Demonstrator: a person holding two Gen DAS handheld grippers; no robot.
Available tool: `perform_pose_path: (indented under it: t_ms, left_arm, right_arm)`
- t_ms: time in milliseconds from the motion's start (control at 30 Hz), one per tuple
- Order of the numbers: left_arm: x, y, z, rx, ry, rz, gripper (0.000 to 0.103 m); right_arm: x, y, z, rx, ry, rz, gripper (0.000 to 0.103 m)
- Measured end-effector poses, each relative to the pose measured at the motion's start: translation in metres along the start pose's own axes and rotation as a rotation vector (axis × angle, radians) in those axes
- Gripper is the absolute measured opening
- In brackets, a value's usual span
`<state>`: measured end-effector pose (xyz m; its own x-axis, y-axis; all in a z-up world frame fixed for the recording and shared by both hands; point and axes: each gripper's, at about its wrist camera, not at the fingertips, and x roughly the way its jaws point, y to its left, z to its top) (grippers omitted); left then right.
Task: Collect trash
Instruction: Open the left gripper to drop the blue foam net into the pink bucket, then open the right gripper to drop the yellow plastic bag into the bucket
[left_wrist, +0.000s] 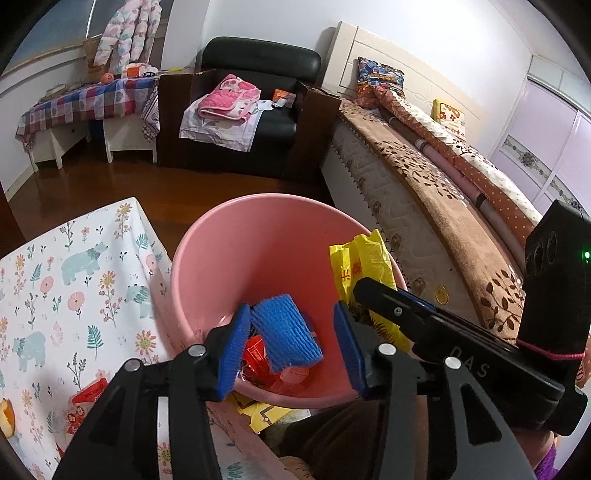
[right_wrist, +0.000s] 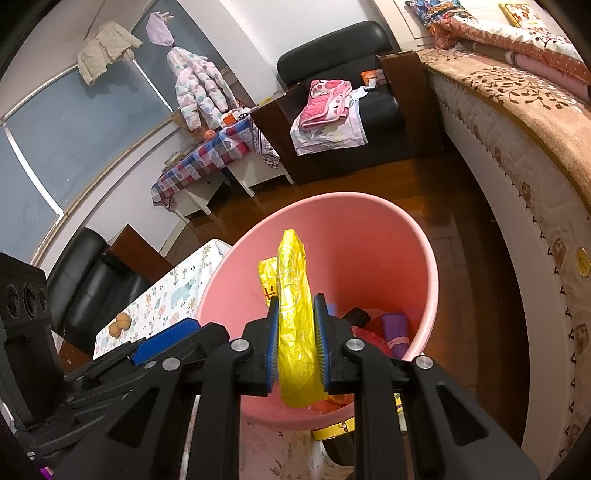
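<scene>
Pink bucket (left_wrist: 207, 258), one blue foam net (left_wrist: 286, 332) between left gripper (left_wrist: 291, 343) jaws spread wide, right gripper (right_wrist: 297, 347) jaws clamping one yellow bag (right_wrist: 295, 332)

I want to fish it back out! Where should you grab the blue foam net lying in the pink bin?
Probably across the foam net's short width, coming straight down from above. It lies loose on the other trash in the bin, ribbed and squashy, and the bin walls block any sideways approach. The open left gripper already straddles it.
</scene>
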<state>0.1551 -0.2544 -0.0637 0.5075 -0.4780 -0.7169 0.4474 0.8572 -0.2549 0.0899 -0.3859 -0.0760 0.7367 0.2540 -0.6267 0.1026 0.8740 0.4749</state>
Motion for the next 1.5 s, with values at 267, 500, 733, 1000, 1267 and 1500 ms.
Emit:
perform_pose_path:
  t_ms: [267,500,733,1000,1267,1500]
  left_arm:
    - [-0.005,0.005,0.000,-0.014,-0.010,0.000,0.050]
    - [-0.015,0.009,-0.002,0.001,-0.034,0.021,0.050]
    - [-0.024,0.011,-0.005,0.019,-0.051,0.049,0.050]
    - [-0.030,0.019,-0.009,-0.002,-0.045,0.068,0.050]
    - [-0.032,0.026,-0.012,-0.015,-0.037,0.083,0.050]
    - [-0.036,0.032,-0.016,-0.027,-0.037,0.092,0.050]
  right_arm:
    - [0.003,0.001,0.000,-0.008,0.008,-0.002,0.018]
    - [0.003,0.002,0.001,-0.011,0.004,-0.005,0.018]
    - [0.004,0.000,0.000,-0.005,0.011,-0.012,0.018]
    - [0.006,0.001,0.000,-0.006,0.015,-0.014,0.018]
    - [0.007,0.002,0.000,-0.007,0.017,-0.017,0.018]
    - [0.013,0.001,0.002,-0.007,0.043,-0.028,0.021]
